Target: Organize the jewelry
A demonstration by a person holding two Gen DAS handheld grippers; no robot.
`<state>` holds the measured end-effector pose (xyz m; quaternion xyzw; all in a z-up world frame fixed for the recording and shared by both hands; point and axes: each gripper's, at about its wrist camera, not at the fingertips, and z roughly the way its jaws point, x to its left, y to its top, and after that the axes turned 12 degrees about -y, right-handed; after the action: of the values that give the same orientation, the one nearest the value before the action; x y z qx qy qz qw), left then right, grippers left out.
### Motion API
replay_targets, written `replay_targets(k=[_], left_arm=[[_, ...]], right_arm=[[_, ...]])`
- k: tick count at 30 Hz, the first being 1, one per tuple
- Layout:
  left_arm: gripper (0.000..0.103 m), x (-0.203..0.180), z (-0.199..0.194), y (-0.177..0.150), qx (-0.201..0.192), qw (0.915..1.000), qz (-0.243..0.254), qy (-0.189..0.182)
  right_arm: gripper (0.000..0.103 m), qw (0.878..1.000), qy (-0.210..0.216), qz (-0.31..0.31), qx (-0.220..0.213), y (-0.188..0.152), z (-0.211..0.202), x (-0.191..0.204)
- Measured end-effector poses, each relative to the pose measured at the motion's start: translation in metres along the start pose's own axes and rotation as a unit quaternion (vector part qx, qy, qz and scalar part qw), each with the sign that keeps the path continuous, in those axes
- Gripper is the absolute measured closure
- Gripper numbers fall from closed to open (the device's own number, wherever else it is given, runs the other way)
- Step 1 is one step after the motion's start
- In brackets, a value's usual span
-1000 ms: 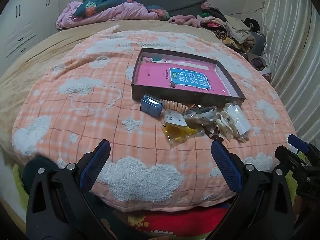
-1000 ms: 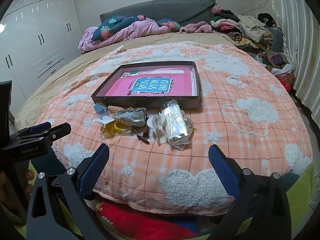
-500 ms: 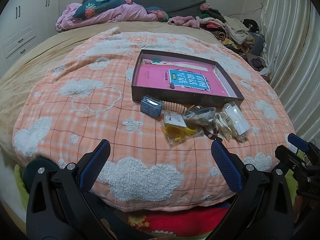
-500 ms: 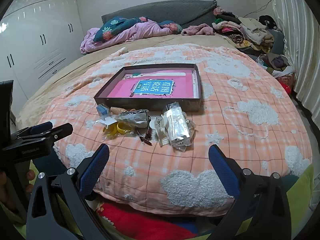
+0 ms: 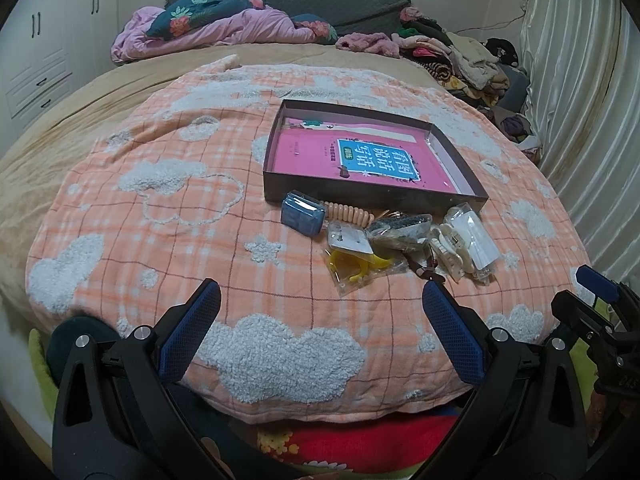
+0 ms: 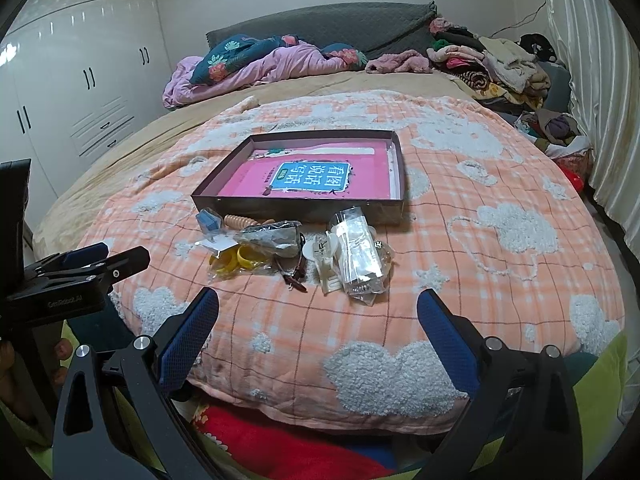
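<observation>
A shallow dark box (image 5: 276,196) (image 6: 296,205) with a pink book inside lies on an orange cloud-patterned blanket. In front of it lies a heap of jewelry: a blue pouch (image 5: 301,213) (image 6: 207,220), a beige spiral band (image 5: 347,213), a bag of yellow rings (image 5: 356,266) (image 6: 238,261), a grey bagged piece (image 5: 400,228) (image 6: 272,236), white hair clips (image 5: 450,250) (image 6: 326,266) and a clear packet (image 5: 476,240) (image 6: 358,256). My left gripper (image 5: 320,336) hangs open near the blanket's front edge. My right gripper (image 6: 318,336) is open too. Both hold nothing.
The blanket (image 5: 160,216) covers a bed. Bedding (image 5: 208,24) and a heap of clothes (image 5: 460,56) lie at the far end. A curtain (image 5: 580,100) runs along the right, white wardrobes (image 6: 72,80) along the left. A person's fingers (image 6: 62,350) show at the lower left.
Both views have risen and tilted slightly, so the box and heap sit a bit lower in frame. Nothing on the blanket has moved; both grippers stay open.
</observation>
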<state>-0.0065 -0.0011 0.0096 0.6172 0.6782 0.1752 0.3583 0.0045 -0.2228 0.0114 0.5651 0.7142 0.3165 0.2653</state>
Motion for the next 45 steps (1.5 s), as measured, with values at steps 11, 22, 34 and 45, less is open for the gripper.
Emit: replay_targets(k=[11, 22, 34, 45], left_arm=[[0.008, 0.001, -0.001, 0.001, -0.003, 1.0, 0.001, 0.001], [0.008, 0.002, -0.004, 0.001, -0.006, 1.0, 0.003, 0.0], [0.008, 0.013, -0.003, 0.003, -0.004, 0.9998, -0.018, 0.011], [0.008, 0.047, 0.001, 0.007, 0.002, 0.998, -0.052, 0.034]], right_arm=[[0.004, 1.0, 0.006, -0.004, -0.005, 0.001, -0.002, 0.002], [0.004, 1.0, 0.01, -0.005, -0.007, 0.001, -0.003, 0.003], [0.004, 1.0, 0.011, -0.016, -0.004, 0.006, 0.005, 0.007], [0.004, 0.999, 0.016, -0.04, -0.005, 0.027, 0.024, 0.018]])
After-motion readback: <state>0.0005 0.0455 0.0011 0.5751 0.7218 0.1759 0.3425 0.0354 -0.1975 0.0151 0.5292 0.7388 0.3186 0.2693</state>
